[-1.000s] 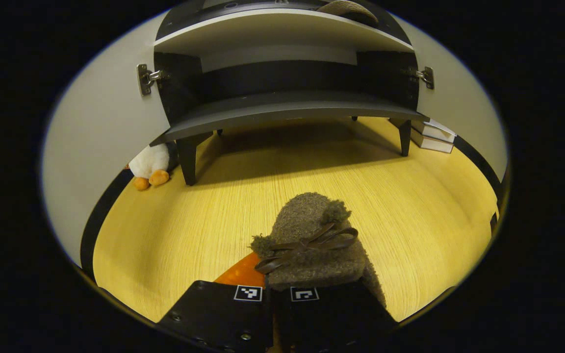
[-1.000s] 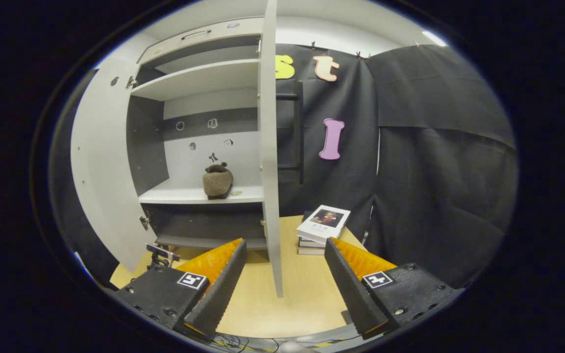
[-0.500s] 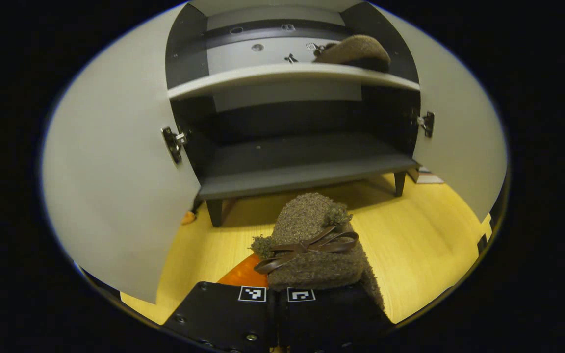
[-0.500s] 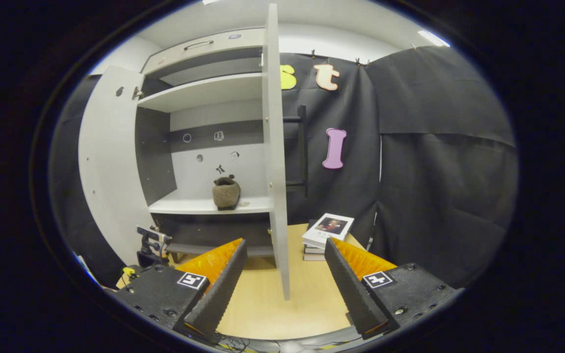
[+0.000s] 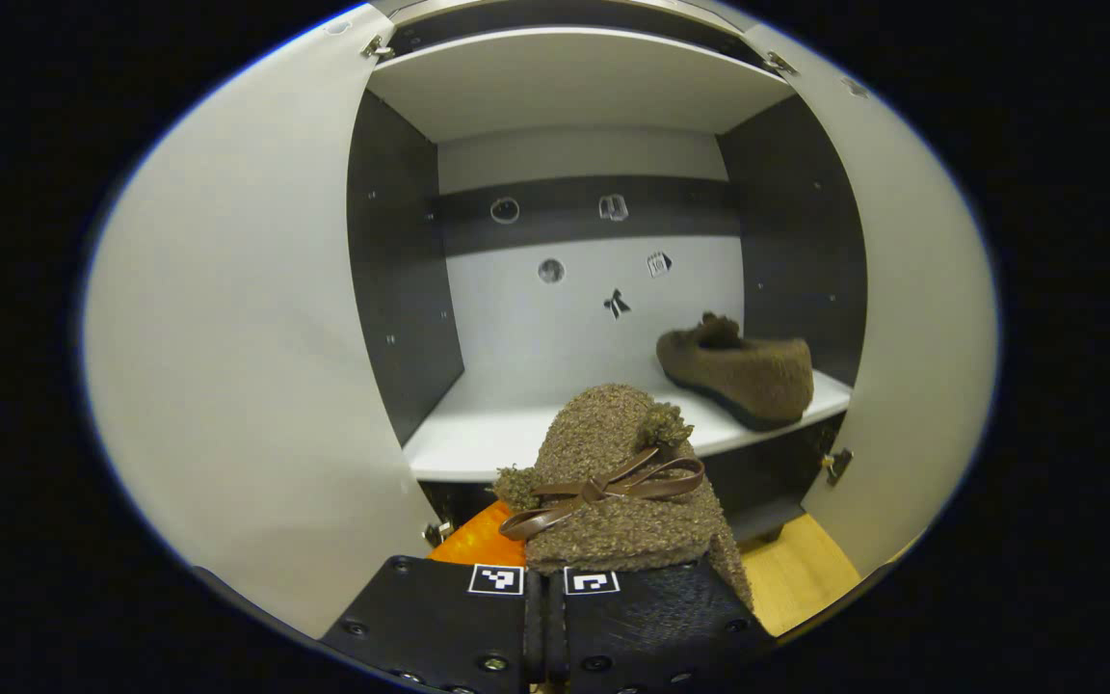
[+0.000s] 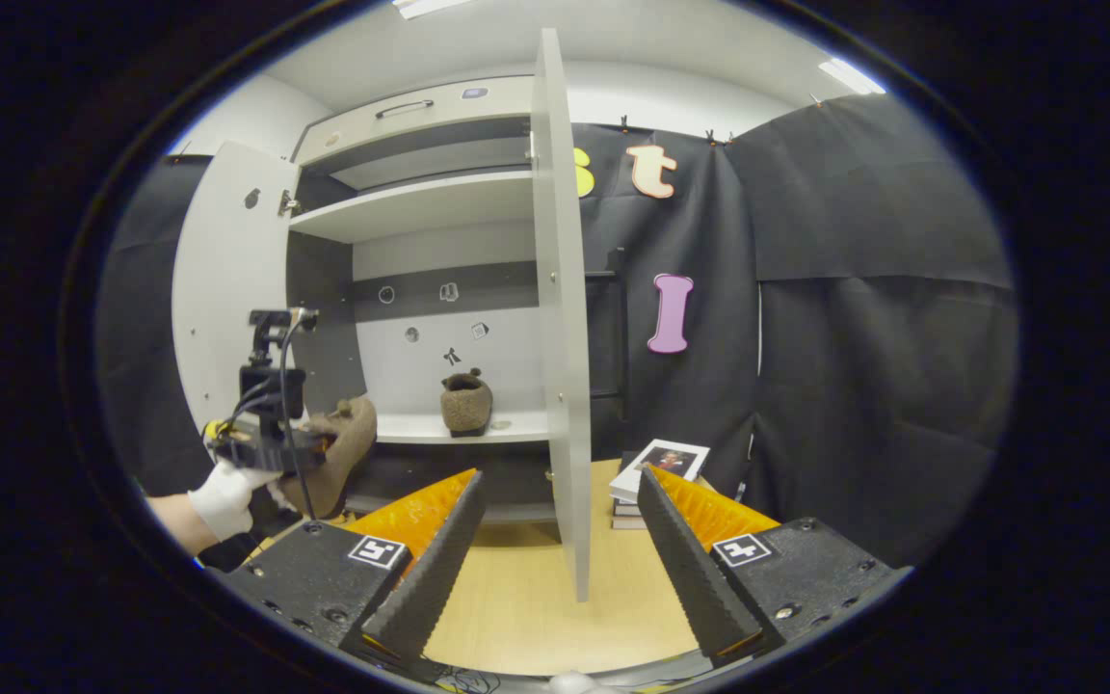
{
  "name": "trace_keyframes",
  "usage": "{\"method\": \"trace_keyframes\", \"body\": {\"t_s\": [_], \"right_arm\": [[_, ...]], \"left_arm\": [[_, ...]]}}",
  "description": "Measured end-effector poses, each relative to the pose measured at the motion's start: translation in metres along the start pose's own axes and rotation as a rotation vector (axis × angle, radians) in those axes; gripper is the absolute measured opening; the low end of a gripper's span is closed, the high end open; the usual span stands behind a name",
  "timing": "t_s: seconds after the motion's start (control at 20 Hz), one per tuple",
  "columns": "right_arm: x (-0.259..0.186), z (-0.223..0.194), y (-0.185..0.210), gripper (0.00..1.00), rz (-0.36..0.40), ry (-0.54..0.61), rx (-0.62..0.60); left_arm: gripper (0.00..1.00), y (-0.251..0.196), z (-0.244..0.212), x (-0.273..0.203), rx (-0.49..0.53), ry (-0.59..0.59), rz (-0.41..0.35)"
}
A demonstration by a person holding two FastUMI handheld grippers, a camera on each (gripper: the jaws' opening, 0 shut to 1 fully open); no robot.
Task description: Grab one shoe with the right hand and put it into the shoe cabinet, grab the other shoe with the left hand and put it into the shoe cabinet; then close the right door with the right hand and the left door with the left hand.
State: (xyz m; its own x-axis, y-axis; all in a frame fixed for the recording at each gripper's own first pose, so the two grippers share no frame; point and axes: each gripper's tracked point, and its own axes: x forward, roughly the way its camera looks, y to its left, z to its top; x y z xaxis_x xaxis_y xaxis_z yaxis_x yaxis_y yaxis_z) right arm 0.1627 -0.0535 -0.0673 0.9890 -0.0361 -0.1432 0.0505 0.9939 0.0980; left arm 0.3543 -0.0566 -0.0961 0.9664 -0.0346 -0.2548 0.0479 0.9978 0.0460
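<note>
My left gripper is shut on a brown fuzzy shoe with a leather bow. It holds the shoe in front of the open shoe cabinet, at the height of the white shelf. The other brown shoe lies on that shelf at the right side. In the right gripper view the left gripper and its shoe hang before the cabinet, held by a gloved hand. My right gripper stands open and holds nothing, back from the cabinet, facing the edge of the right door.
Both cabinet doors stand wide open: the left door and the right door. A stack of books lies on the wooden floor right of the cabinet. Black cloth covers the wall behind.
The left gripper has risen with the shoe from near the floor to the white shelf's height and closer to the cabinet. It has come into the right gripper view. The right gripper stays open.
</note>
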Motion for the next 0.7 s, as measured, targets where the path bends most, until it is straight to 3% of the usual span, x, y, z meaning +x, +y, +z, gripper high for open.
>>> {"method": "trace_keyframes", "body": {"t_s": [0.3, 0.7], "right_arm": [[0.009, -0.003, 0.000, 1.00, 0.022, 0.017, -0.005], [0.009, -0.001, -0.014, 1.00, 0.011, 0.031, -0.007]], "left_arm": [[0.01, 0.002, 0.075, 0.069, 0.051, -0.072, 0.028], [0.01, -0.009, 0.067, 0.165, 0.066, 0.029, 0.077]]}}
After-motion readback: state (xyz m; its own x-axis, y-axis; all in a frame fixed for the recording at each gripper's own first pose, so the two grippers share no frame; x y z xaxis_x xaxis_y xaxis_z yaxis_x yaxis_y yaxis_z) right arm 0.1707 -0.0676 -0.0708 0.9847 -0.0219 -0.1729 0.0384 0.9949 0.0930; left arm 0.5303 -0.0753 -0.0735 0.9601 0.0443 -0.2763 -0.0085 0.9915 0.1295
